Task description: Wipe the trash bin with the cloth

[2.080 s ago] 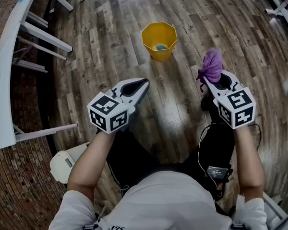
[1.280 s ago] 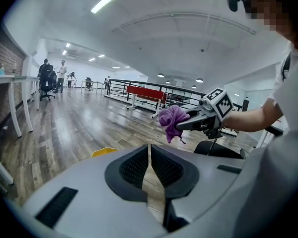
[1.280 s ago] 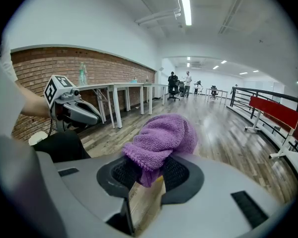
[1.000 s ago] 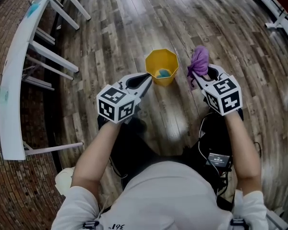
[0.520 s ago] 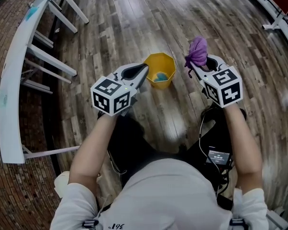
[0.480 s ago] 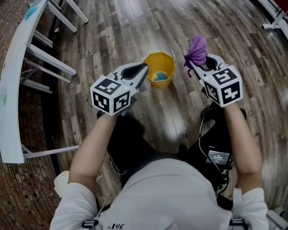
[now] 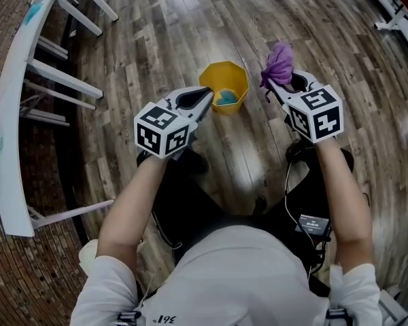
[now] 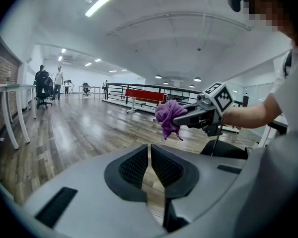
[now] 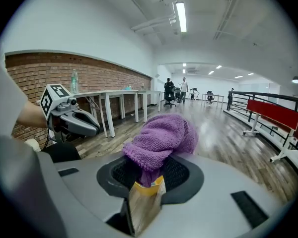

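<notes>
A yellow trash bin (image 7: 224, 85) stands upright on the wood floor, with something blue (image 7: 226, 98) lying inside it. My left gripper (image 7: 207, 96) is shut and empty, its tip right by the bin's left rim in the head view. In its own view the left gripper (image 8: 149, 151) has its jaws closed together. My right gripper (image 7: 270, 84) is shut on a bunched purple cloth (image 7: 279, 62), just right of the bin. In the right gripper view the cloth (image 9: 161, 138) bulges above the jaws, and a sliver of the bin (image 9: 148, 186) shows below it.
A long white table (image 7: 7, 114) on slanted legs runs along the left, over a brick strip. A white object (image 7: 88, 253) lies by my left elbow. Red benches (image 8: 144, 94) and a railing stand far off, and people (image 8: 42, 76) stand at the far end.
Both grippers have come much closer to the bin, which now lies between their tips. The purple cloth has stayed in the right gripper, and the left jaws have stayed closed.
</notes>
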